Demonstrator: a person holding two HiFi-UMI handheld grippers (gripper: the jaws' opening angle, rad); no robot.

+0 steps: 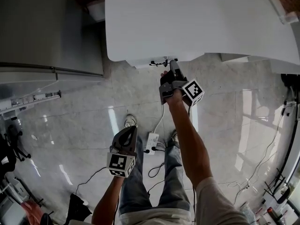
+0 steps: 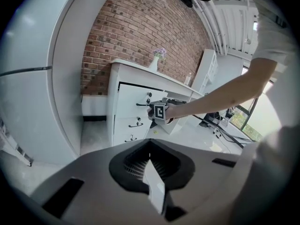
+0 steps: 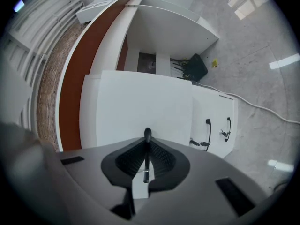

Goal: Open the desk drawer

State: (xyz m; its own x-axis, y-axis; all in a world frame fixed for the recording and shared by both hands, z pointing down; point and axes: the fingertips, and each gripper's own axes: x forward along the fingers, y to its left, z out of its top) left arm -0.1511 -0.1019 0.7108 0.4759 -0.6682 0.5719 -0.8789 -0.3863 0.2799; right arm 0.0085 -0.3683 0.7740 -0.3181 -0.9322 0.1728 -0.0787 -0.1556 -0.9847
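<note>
The white desk [image 1: 197,22] fills the top of the head view. Under its near edge the top drawer's front [image 1: 145,63] stands out a little. My right gripper [image 1: 172,68] reaches to that front. In the right gripper view it [image 3: 146,165] is shut on the thin black drawer handle [image 3: 147,136], with the white drawer front [image 3: 140,107] just behind. From the left gripper view I see the drawer stack [image 2: 133,111] and the right gripper's marker cube [image 2: 159,111] at the top handle. My left gripper [image 1: 127,132] hangs low beside the person's leg, shut and holding nothing [image 2: 154,191].
Two lower drawers carry black handles [image 3: 208,128] [image 3: 228,127]. A tall grey cabinet [image 1: 47,32] stands left of the desk. A power strip [image 1: 152,142] and cables lie on the tiled floor by the person's feet. A vase [image 2: 156,60] stands on the desk against the brick wall.
</note>
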